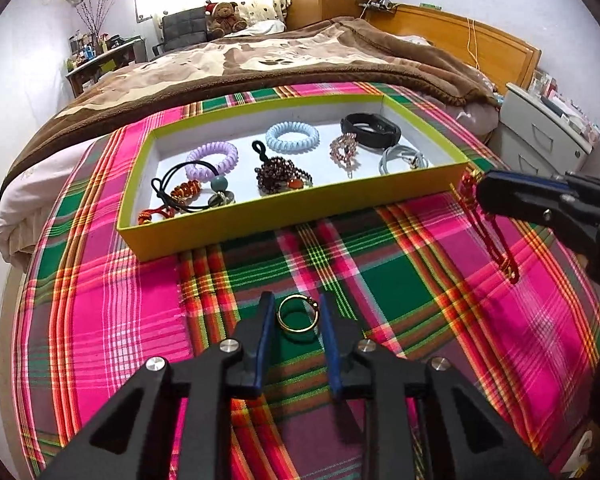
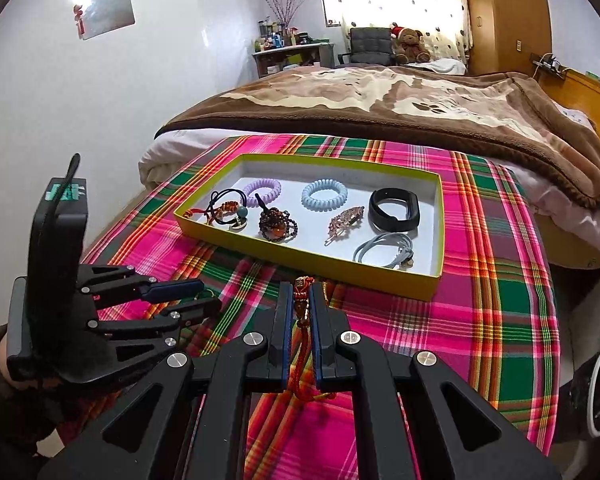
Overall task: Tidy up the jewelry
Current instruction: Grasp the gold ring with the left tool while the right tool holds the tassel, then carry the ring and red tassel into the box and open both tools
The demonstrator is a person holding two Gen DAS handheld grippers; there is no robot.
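1. the left gripper is sitting low over the plaid cloth at the near edge, its jaws spread apart with the gold ring lying flat on the cloth between them; whether the pads are touching the ring cannot be told.
2. the right gripper is clenching on the red cord ornament, with the cord tail hanging down between the fingers toward the camera. in the left wrist view the ornament is dangling just beyond the tray's right near corner.
3. the yellow-green tray is resting on the cloth farther out, well apart from the ring.
4. the tray is holding, left to right, a black elastic with beads, a purple coil tie, a dark beaded bracelet, a blue coil tie, a pink hair clip, a grey cord and a black band.
5. a brown blanket is covering the bed beyond the tray.
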